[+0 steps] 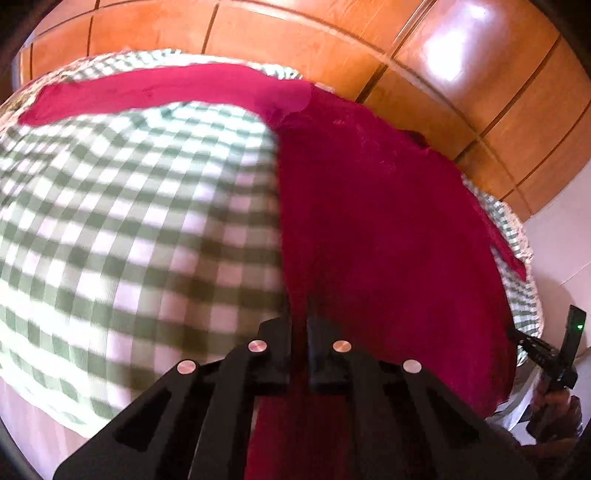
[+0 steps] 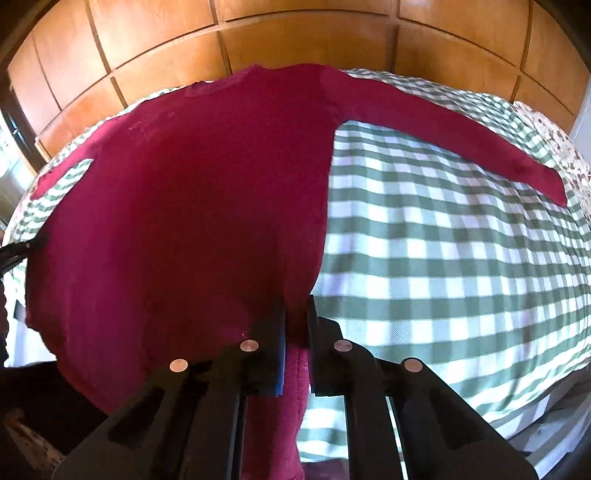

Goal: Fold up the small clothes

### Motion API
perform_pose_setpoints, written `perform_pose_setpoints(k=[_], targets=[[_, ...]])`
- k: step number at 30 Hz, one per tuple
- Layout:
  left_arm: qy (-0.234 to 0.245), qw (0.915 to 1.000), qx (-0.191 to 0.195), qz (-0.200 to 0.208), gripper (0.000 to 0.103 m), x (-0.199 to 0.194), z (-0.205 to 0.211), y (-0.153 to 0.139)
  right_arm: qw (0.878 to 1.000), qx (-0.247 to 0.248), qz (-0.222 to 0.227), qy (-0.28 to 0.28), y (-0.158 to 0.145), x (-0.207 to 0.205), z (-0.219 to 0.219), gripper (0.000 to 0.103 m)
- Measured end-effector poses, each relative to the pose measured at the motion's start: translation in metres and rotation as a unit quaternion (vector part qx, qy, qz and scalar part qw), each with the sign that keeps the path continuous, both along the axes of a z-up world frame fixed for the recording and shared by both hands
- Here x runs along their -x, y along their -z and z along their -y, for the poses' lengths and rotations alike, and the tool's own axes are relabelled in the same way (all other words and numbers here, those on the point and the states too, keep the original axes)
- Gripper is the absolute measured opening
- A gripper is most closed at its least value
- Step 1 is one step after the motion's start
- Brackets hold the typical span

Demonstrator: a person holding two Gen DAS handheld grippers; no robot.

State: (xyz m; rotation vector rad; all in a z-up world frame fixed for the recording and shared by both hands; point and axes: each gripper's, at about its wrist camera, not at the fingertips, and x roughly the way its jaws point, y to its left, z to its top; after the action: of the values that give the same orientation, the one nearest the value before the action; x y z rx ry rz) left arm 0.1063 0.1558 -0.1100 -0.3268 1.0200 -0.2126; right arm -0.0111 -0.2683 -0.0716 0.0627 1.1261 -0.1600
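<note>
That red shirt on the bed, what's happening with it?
A person is folding it, holding a gripper in each hand. The red long-sleeved shirt lies spread flat on the green checked bedcover, sleeves out to the sides. The left gripper and right gripper have each pinched a bottom corner of the shirt. No fold has been made yet.

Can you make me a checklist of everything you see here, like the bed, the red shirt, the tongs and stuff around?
Surface: green-and-white checked bedspread.
Job's things: red long-sleeved shirt spread flat, sleeves out.
Clutter: nothing seen.
Grippers: left tongs shut on the shirt's bottom edge; right tongs shut on the bottom edge too.
Cables: nothing seen.
Surroundings: wooden panelled wall behind the bed.
</note>
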Motion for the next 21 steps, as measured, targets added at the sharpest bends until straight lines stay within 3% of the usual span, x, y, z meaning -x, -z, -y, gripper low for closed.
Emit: perform_pose_setpoints(k=[3, 5, 6, 8, 9, 12, 15, 17, 21], targets=[[-0.005, 0.9999, -0.014, 0.001, 0.01, -0.001, 0.005, 0.001, 1.0, -0.001, -0.003, -0.009, 0.001, 0.002, 0.0, 0.008], [-0.011, 0.9997, -0.016, 0.017, 0.035, -0.004, 0.01, -0.006, 1.0, -0.027, 0.003, 0.002, -0.003, 0.001, 0.006, 0.009], [-0.01, 0.9993, -0.018, 0.032, 0.039, -0.005, 0.014, -0.013, 0.999, -0.041, 0.008, 0.011, -0.005, 0.0, 0.012, 0.014], [-0.006, 0.9983, -0.029, 0.05, 0.044, -0.01, 0.022, -0.025, 0.998, -0.046, 0.024, 0.043, -0.011, -0.003, 0.029, 0.035], [-0.002, 0.9974, -0.038, 0.06, 0.044, -0.013, 0.029, -0.029, 0.996, -0.051, 0.035, 0.067, -0.014, -0.003, 0.041, 0.052], [0.008, 0.9961, -0.043, 0.077, 0.052, -0.025, 0.047, -0.034, 0.982, -0.075, 0.072, 0.157, -0.021, -0.005, 0.094, 0.055], [0.025, 0.9962, -0.036, 0.075, 0.056, -0.038, 0.071, -0.033, 0.951, -0.107, 0.106, 0.269, -0.024, -0.008, 0.167, 0.055], [0.041, 0.9958, -0.038, 0.072, 0.057, -0.047, 0.089, -0.031, 0.924, -0.122, 0.125, 0.341, -0.023, -0.008, 0.214, 0.055], [0.065, 0.9947, -0.049, 0.062, 0.058, -0.061, 0.117, -0.025, 0.881, -0.146, 0.147, 0.426, -0.018, -0.016, 0.283, 0.043]])
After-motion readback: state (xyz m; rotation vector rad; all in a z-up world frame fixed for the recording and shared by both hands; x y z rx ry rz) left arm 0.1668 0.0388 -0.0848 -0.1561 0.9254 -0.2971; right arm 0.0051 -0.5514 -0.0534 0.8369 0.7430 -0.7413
